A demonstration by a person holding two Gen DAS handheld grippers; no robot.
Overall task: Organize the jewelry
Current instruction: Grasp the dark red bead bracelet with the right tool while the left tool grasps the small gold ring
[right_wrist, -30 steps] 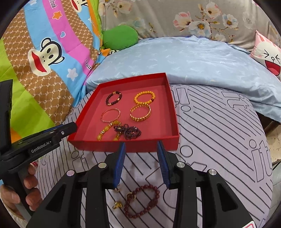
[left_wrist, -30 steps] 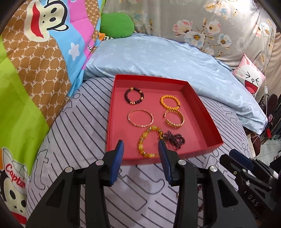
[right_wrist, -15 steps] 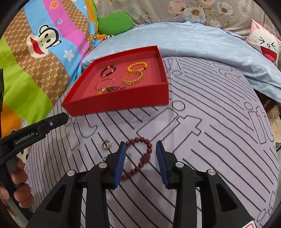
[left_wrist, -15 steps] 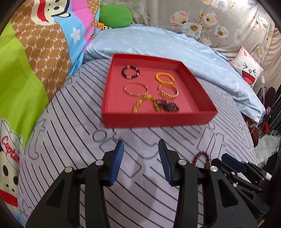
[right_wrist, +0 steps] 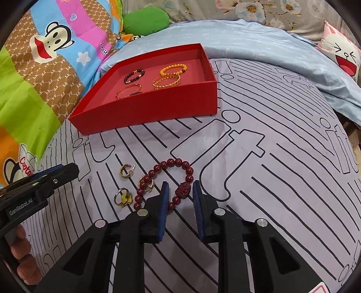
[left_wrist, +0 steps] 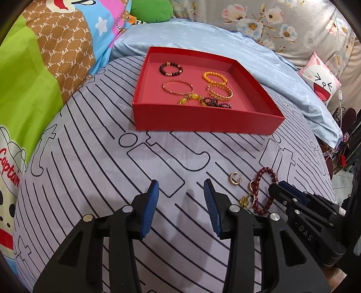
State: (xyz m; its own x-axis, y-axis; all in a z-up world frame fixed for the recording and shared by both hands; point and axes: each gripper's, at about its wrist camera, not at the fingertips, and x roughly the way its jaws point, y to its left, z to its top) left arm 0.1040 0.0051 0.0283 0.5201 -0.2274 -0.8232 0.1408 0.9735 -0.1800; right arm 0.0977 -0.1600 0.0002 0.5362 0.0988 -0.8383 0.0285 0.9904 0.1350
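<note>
A dark red bead bracelet lies on the striped lilac sheet in front of the red tray. My right gripper is low over it. Its jaws are closing on either side of the bracelet's carved bead, with a small gap still showing at each pad. Left of the bracelet lie a gold hoop earring, a gold ring and another small gold piece. My left gripper hangs open over bare sheet, left of the bracelet. The tray holds several bracelets.
A cartoon quilt rises on the left, and a pale blue duvet lies behind the tray. A green cushion and a white-and-pink face cushion sit at the back. A person's fingers hold the left gripper's handle.
Both grippers have come down and drawn back from the tray toward the sheet. The right gripper's jaws have narrowed around the dark red bracelet's carved bead.
</note>
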